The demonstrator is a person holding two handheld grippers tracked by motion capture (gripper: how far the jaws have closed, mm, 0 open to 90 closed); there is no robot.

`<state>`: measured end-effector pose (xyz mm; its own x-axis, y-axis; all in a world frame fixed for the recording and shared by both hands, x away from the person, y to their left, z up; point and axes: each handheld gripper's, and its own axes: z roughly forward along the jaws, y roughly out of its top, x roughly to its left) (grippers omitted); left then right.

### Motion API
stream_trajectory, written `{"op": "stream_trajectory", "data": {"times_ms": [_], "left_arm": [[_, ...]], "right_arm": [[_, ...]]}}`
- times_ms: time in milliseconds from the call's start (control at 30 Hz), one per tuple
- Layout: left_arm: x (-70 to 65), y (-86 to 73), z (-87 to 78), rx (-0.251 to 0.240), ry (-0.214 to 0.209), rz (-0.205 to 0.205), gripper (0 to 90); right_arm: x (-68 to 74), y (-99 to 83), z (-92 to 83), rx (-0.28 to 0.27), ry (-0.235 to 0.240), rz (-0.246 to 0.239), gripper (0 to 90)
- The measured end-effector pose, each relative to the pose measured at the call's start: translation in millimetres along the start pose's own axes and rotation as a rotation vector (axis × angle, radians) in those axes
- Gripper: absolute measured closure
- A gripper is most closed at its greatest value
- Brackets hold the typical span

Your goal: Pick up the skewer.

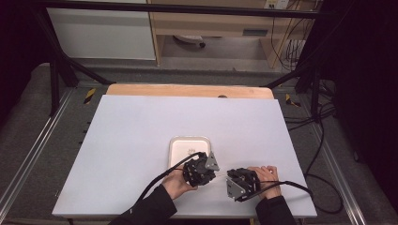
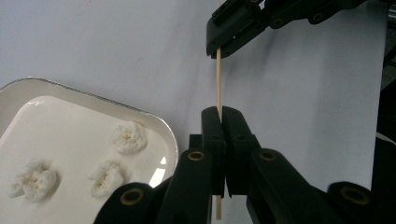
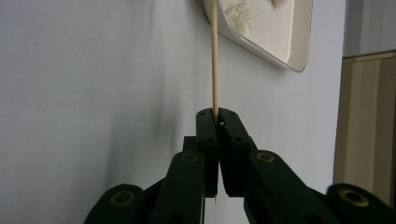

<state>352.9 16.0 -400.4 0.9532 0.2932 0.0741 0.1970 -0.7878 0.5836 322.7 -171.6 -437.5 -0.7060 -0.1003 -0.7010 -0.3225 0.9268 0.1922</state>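
We are clamping the skewer [image 2: 218,79] with both the left gripper [image 2: 221,112] and right gripper [image 3: 216,114] near the table's [image 1: 131,140] front edge, keeping it level beside the tray [image 2: 154,122].

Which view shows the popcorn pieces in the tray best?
The left gripper view: three popcorn pieces lie apart and whole in the white tray. The right gripper view catches two pieces, cut off at its top edge. In the high view they are faint specks, half hidden behind the left gripper.
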Motion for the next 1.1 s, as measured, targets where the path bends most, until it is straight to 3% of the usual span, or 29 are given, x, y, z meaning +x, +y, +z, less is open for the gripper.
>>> {"op": "stream_trajectory", "data": {"times_ms": [233,467,667,1100], "left_arm": [[1.6,0.1,-1.1,0.015,0.003,-0.008,87.4],[6.4,2.8,2.5,0.137,-0.006,-0.004,79.1],[6.3,5.0,9.5,0.195,-0.010,0.003,82.1],[1.1,3.4,13.2,0.229,0.000,0.034,88.3]], "right_arm": [[1.1,0.7,-1.5,-0.003,-0.007,-0.024,88.9],[-0.9,5.1,-1.4,0.015,-0.015,-0.050,88.9],[-2.3,9.2,-0.8,0.024,-0.008,-0.078,89.0],[-1.2,9.8,-1.3,0.032,-0.015,-0.088,88.9]]}}
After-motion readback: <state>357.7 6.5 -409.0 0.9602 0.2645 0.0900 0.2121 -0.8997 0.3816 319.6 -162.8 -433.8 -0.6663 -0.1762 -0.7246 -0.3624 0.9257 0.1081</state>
